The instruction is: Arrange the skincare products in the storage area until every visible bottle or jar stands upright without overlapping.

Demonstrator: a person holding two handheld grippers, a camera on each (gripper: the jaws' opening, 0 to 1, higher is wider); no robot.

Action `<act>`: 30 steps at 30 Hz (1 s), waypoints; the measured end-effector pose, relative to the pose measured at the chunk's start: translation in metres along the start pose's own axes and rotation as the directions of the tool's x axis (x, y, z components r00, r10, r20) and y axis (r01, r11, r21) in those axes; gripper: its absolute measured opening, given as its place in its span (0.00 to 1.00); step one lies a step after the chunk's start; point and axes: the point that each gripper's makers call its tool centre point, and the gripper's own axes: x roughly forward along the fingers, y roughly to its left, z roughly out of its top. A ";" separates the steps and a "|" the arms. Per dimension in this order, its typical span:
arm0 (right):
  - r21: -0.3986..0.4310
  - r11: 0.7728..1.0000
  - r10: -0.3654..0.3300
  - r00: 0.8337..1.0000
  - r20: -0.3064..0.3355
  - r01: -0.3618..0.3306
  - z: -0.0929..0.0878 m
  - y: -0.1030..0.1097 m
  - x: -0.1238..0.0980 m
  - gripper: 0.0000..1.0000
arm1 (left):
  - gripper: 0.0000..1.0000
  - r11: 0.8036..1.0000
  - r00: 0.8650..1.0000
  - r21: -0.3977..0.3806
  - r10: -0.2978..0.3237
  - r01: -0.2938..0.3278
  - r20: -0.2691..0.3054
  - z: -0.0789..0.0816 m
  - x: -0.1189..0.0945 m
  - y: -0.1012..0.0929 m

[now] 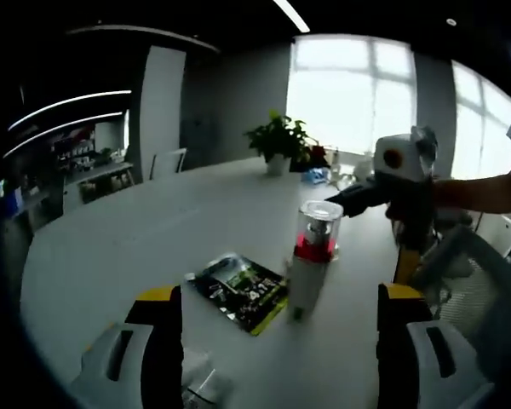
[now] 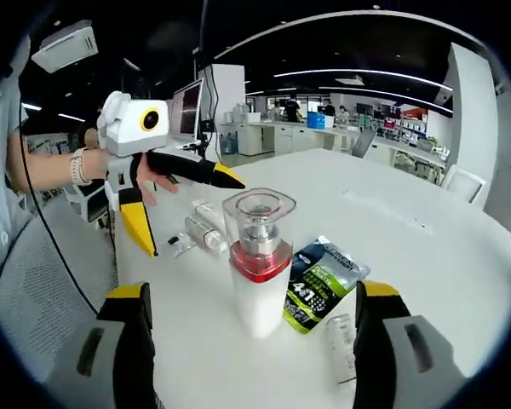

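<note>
A pump bottle (image 1: 311, 251) with a white body, a red band and a clear cap stands upright on the white table (image 1: 136, 239). Left of it lies a dark and green sachet (image 1: 238, 292). My left gripper (image 1: 279, 294) is open, its jaws wide apart just short of the bottle. The right gripper (image 1: 364, 239) reaches in from the right, open, beside the cap. In the right gripper view the same bottle (image 2: 260, 264) stands ahead of my open right gripper (image 2: 254, 290), with the sachet (image 2: 319, 285) to its right. The left gripper (image 2: 194, 215) hangs open beyond the bottle.
Small clear bottles (image 2: 206, 230) and a tiny packet (image 2: 177, 244) lie flat under the left gripper. A clear tube (image 2: 341, 345) lies by my right jaw. A potted plant (image 1: 277, 145) stands at the table's far end. A mesh chair (image 1: 485, 281) is close on the right.
</note>
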 end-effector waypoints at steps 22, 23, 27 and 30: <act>-0.016 0.994 -0.104 0.994 0.013 0.105 0.026 0.008 -0.027 0.99 | 0.97 0.992 0.992 -0.027 0.125 -0.124 0.008 -0.003 -0.057 0.012; -0.014 0.994 -0.108 0.994 0.016 0.108 0.026 0.008 -0.028 0.99 | 0.97 0.992 0.992 -0.023 0.125 -0.125 0.005 -0.003 -0.060 0.011; -0.006 0.993 -0.118 0.993 0.029 0.118 0.029 0.008 -0.032 0.99 | 0.97 0.990 0.990 -0.014 0.143 -0.143 -0.003 -0.005 -0.069 0.012; -0.001 0.992 -0.126 0.992 0.022 0.126 0.030 0.008 -0.034 1.00 | 0.97 0.988 0.988 -0.019 0.156 -0.156 0.000 -0.006 -0.074 0.013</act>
